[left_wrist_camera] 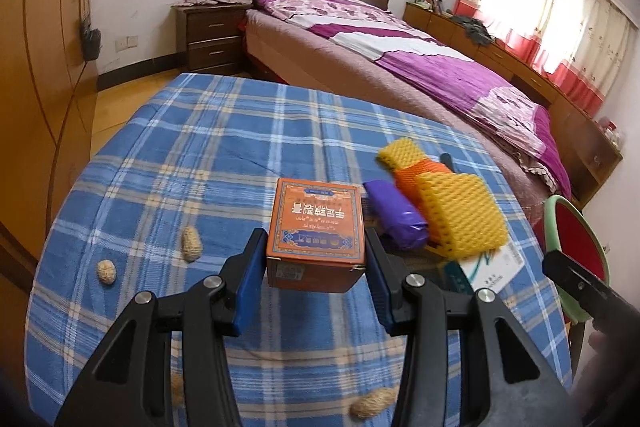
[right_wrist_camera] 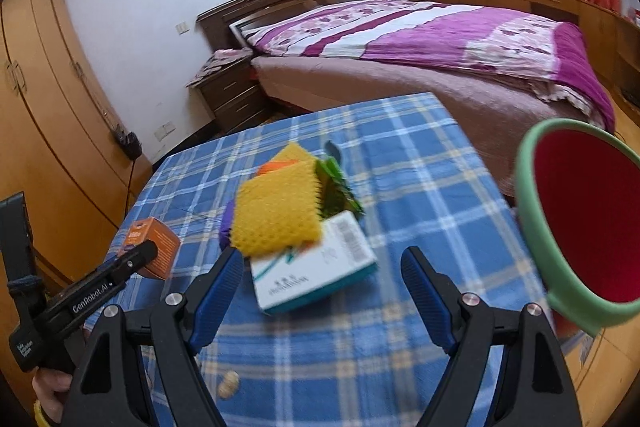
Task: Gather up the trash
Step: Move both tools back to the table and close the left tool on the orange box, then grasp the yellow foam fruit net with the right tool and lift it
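Observation:
My left gripper (left_wrist_camera: 316, 267) is shut on a small orange box (left_wrist_camera: 317, 229) and holds it just above the blue checked tablecloth (left_wrist_camera: 200, 155); the box also shows in the right wrist view (right_wrist_camera: 154, 251). To its right lies a heap: a purple wrapper (left_wrist_camera: 394, 213), yellow foam nets (left_wrist_camera: 460, 213), an orange net and a white-and-teal carton (left_wrist_camera: 492, 265). My right gripper (right_wrist_camera: 322, 267) is open, its fingers on either side of the carton (right_wrist_camera: 316, 277), with the yellow net (right_wrist_camera: 276, 213) just beyond. Peanut shells (left_wrist_camera: 191, 243) lie on the cloth.
A bin with a green rim and red inside (right_wrist_camera: 584, 223) stands at the table's right edge. A bed (left_wrist_camera: 400, 47) with a purple quilt is beyond the table, a nightstand (left_wrist_camera: 212, 39) to its left, and wooden wardrobes (right_wrist_camera: 48, 107) along the left wall.

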A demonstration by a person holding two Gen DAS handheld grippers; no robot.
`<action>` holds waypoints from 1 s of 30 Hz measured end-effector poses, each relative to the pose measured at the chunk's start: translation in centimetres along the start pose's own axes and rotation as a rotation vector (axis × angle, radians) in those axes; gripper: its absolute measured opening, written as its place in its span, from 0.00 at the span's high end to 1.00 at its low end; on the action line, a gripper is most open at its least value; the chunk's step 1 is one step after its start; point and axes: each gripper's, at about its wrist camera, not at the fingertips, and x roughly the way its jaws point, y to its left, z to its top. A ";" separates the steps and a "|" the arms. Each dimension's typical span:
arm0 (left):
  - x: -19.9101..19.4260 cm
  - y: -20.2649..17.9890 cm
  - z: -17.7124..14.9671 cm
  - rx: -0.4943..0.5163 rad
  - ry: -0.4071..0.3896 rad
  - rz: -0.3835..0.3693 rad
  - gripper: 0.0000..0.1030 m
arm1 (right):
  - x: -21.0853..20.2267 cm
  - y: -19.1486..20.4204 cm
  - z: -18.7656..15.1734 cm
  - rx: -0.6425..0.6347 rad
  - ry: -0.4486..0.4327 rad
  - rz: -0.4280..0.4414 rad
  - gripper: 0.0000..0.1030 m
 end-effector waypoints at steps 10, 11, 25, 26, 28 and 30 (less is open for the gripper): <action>0.9 0.8 0.0 -0.009 0.005 0.008 0.54 | 4.4 2.6 1.3 -0.067 0.036 0.009 0.19; 1.1 1.0 0.1 -0.010 0.006 0.008 0.54 | 4.7 2.7 1.3 -0.070 0.040 0.011 0.20; 1.7 1.1 -0.3 -0.014 0.025 0.005 0.54 | 5.8 2.8 0.8 -0.107 0.032 0.012 0.67; 1.7 1.0 -0.3 -0.014 0.025 0.005 0.54 | 5.8 2.8 0.8 -0.109 0.030 0.016 0.72; 1.5 0.9 -0.4 -0.012 0.024 0.003 0.54 | 5.5 3.0 0.7 -0.118 0.018 0.021 0.85; 1.4 0.8 -0.3 -0.012 0.021 0.003 0.54 | 5.2 3.1 0.7 -0.121 0.007 0.026 0.88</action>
